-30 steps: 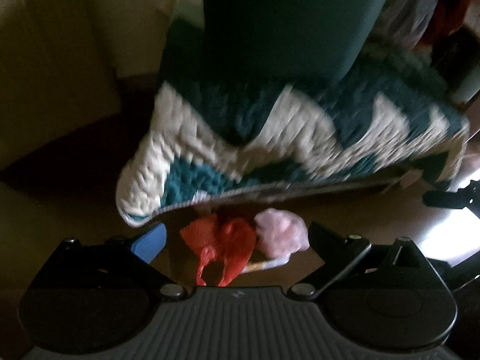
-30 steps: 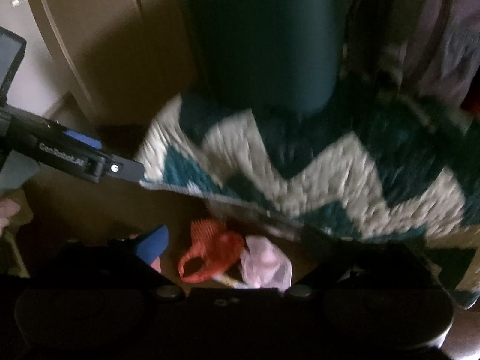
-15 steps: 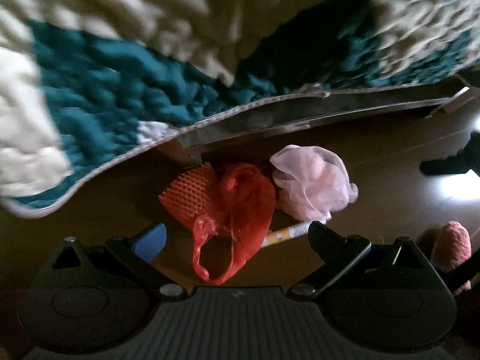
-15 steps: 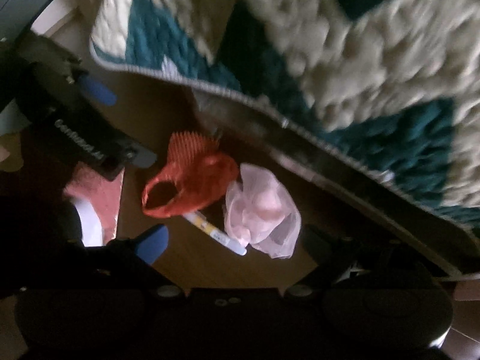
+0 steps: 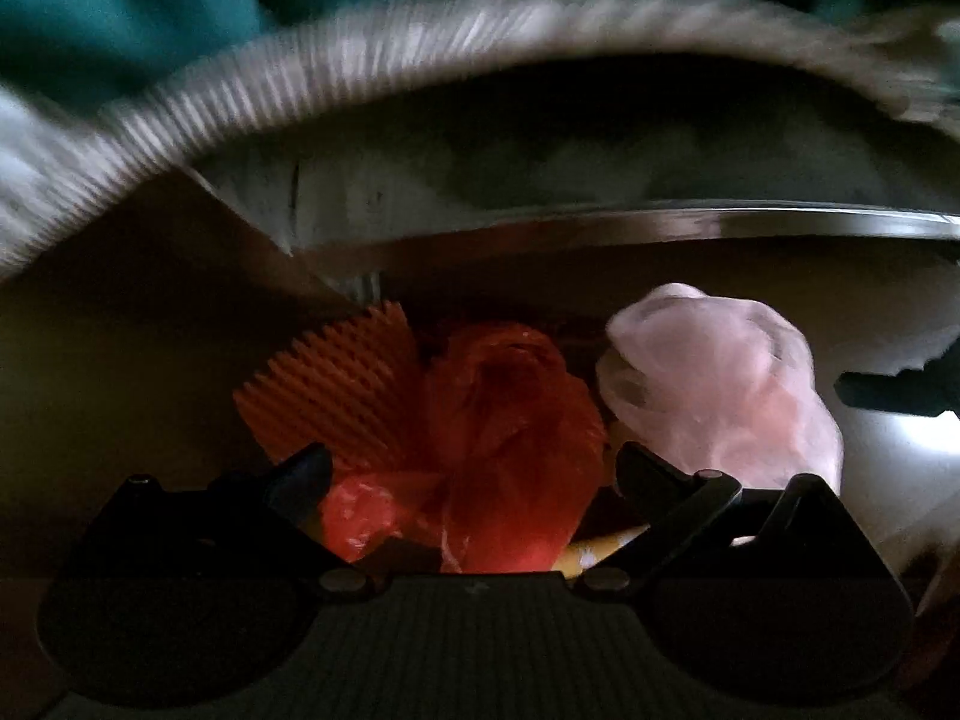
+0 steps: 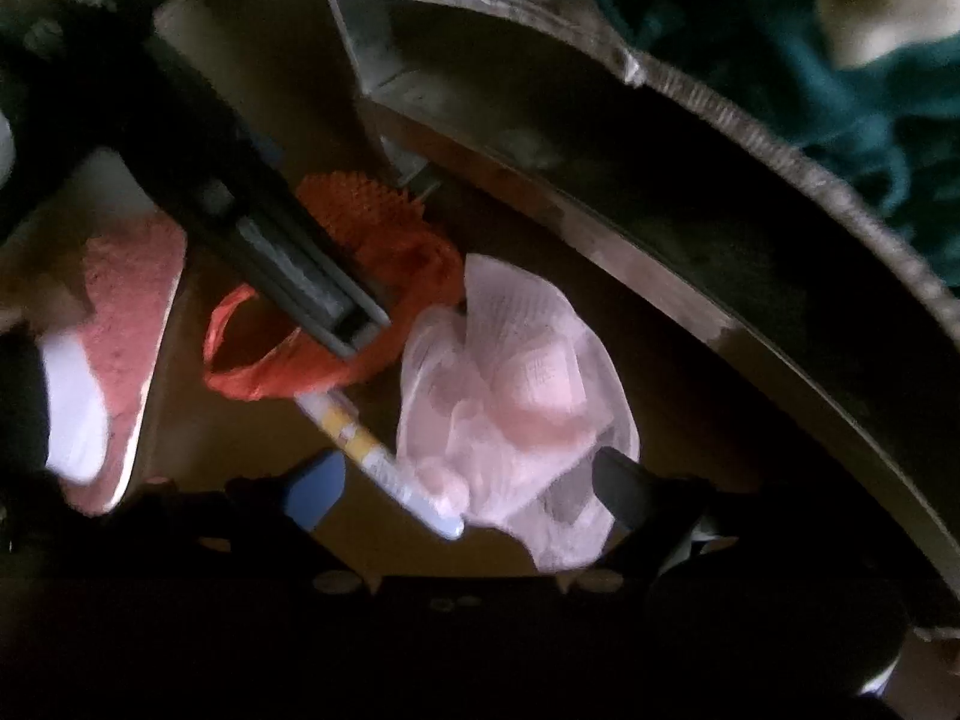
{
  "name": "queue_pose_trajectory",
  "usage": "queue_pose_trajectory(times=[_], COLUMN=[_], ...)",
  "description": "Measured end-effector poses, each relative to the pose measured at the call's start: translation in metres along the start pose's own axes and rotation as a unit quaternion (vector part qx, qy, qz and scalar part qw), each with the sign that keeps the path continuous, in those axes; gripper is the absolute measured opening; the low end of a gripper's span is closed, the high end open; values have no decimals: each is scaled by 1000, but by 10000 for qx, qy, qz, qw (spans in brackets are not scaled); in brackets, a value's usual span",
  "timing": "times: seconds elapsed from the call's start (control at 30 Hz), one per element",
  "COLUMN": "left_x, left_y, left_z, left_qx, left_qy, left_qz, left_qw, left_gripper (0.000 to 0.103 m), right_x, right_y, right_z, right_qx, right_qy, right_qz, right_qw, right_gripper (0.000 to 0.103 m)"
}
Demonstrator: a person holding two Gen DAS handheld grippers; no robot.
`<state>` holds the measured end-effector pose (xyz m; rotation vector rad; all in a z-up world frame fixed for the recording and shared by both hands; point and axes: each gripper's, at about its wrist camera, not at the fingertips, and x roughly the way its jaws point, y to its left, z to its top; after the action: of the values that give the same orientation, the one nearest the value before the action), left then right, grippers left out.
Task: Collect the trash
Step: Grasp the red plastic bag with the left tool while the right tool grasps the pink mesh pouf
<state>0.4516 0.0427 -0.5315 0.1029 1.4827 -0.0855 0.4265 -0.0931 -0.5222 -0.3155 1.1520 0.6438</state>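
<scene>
I'm at the pickup step: my left tool [image 5: 474,468] is spread around the red plastic bag [image 5: 510,420] on the floor by the bed frame [image 5: 660,228]. My right tool [image 6: 462,480], also spread, straddles the pink bag [image 6: 516,396]. Next, I'd squeeze both.

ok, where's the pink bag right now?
The pink bag lies on the floor under the bed edge, right of the red bag, with the yellow tube against its left side, between the right gripper's open jaws.
</scene>
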Motion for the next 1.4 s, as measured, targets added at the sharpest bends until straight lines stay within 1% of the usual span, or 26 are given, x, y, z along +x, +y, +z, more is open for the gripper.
queue_pose_trajectory(times=[0.07, 0.13, 0.2, 0.3, 0.37, 0.4, 0.43, 0.47, 0.5, 0.53, 0.57, 0.63, 0.7, 0.73, 0.8, 0.9, 0.97, 1.07, 1.13, 1.23, 1.27, 1.4], left_x=[14, 25, 33, 37, 39, 39, 39, 39, 38, 37, 36, 33, 29, 27, 22, 10, -4, -32, -55, -95, -108, -169], left_y=[5, 9, 10, 11, 10, 8, 8, 7, 6, 6, 6, 5, 6, 7, 7, 6, 7, 7, 0, -2, -3, -9], left_z=[3, 4, 4, 4, 4, 2, 2, 2, 2, 4, 3, 2, 1, 0, 0, -4, -6, -11, -17, -30, -30, -44], left_qx=[-245, -400, -441, -451, -395, -375, -377, -387, -394, -389, -367, -317, -336, -347, -330, -243, -213, -140, -46, 90, 128, 283], left_qy=[162, 229, 242, 180, 172, 186, 213, 228, 222, 217, 208, 215, 250, 268, 274, 277, 257, 197, 124, 46, 14, -275], left_qz=[-130, -163, -113, -78, -62, -36, -6, 25, 40, 54, 65, 117, 87, 79, 92, 124, 56, -48, -124, -287, -321, -436], left_qw=[9995, 9988, 9987, 9988, 9991, 9991, 9991, 9990, 9990, 9990, 9991, 9992, 9991, 9990, 9990, 9992, 9994, 9997, 9998, 9995, 9994, 9983], left_gripper=[101, 101, 101, 100, 91, 79, 71, 70, 67, 60, 57, 49, 44, 42, 41, 41, 41, 41, 41, 41, 41, 41], right_x=[13, 25, 33, 41, 42, 43, 43, 42, 41, 40, 39, 35, 30, 27, 20, 2, -12, -43, -65, -107, -123, -188], right_y=[-3, -5, -6, -12, -15, -16, -18, -19, -20, -22, -23, -24, -24, -23, -24, -23, -23, -22, -18, -10, -6, 10], right_z=[3, 4, 5, 5, 5, 4, 4, 3, 3, 2, 2, 1, 1, 3, 3, 1, -1, -1, 0, 0, 0, 2], right_qx=[141, 186, 202, 380, 481, 492, 511, 529, 547, 558, 571, 628, 674, 689, 738, 831, 881, 982, 1021, 1076, 1094, 1121], right_qy=[61, 112, 137, 143, 153, 155, 150, 140, 125, 107, 94, 73, 43, 48, 70, 64, 57, 45, -10, -217, -315, -764], right_qz=[-11, -32, -45, -24, -32, -48, -43, -22, -15, -12, -16, -21, -23, -48, -134, -210, -230, -206, -198, -160, -134, -107], right_qw=[9999, 9998, 9997, 9992, 9987, 9987, 9986, 9985, 9984, 9984, 9983, 9980, 9977, 9976, 9972, 9963, 9958, 9949, 9946, 9938, 9934, 9907], right_gripper=[87, 84, 82, 74, 68, 63, 57, 55, 50, 44, 41, 31, 24, 21, 17, 13, 12, 11, 10, 10, 10, 9])
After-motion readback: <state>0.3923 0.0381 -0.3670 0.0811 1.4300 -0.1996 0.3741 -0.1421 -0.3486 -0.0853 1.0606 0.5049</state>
